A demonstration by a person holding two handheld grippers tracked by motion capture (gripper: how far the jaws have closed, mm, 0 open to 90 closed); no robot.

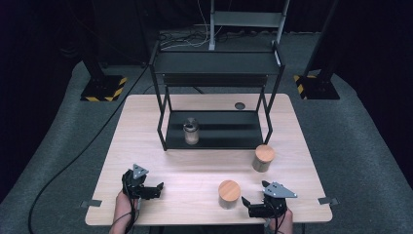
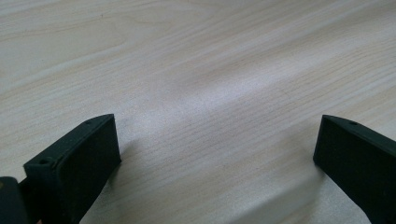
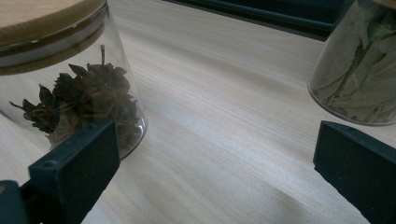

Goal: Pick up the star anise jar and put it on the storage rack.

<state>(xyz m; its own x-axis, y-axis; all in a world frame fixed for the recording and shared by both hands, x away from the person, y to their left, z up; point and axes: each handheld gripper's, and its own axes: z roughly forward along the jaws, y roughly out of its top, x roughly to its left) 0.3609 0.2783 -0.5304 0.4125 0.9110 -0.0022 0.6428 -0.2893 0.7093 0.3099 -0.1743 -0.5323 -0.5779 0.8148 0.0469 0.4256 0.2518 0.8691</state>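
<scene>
While our right claw (image 1: 249,203) sits wide open and empty just beside the star anise jar (image 1: 229,193) at the bench's (image 1: 195,180) near edge, our left claw (image 1: 157,187) hovers equally spread over bare wood, holding nothing. We see the bay leaf jar (image 1: 263,158) farther back by the black rack (image 1: 214,97). We find no label or writing on either jar.
</scene>
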